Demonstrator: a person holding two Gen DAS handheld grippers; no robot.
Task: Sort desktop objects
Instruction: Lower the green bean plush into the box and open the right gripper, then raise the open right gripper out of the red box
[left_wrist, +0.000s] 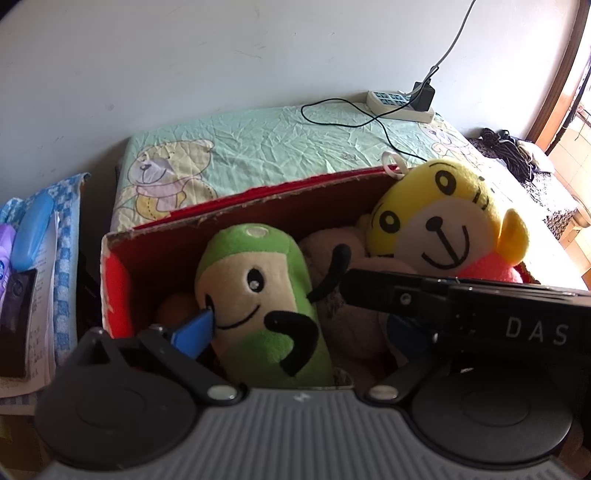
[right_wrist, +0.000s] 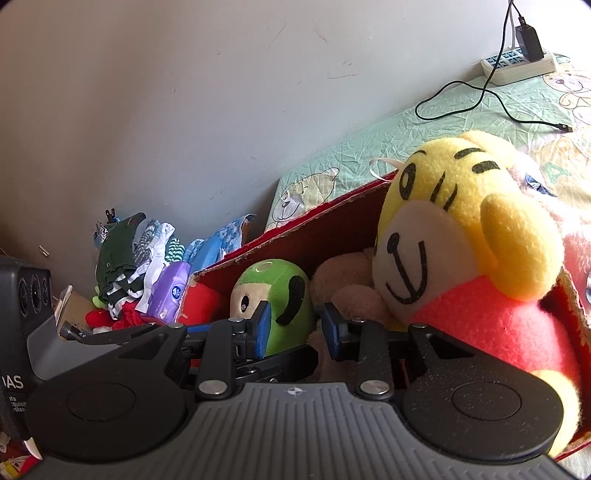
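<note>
A bare pale wall (left_wrist: 184, 55) stands behind a bed (left_wrist: 280, 140) covered in a green bear-print sheet. On it sits a red cardboard box (left_wrist: 258, 206) of plush toys: a yellow plush (left_wrist: 443, 214) leans at its right end and a green plush (left_wrist: 258, 295) stands left of centre. The left gripper (left_wrist: 299, 328) has its fingers spread wide around the green plush, perhaps touching it. The right gripper (right_wrist: 293, 328) is parted, empty, over the box.

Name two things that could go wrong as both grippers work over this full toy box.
1. The yellow plush sits high above the red box rim and may tumble out if nudged.
2. The left gripper straddles the green plush with the right gripper close beside; their fingers could collide.
</note>
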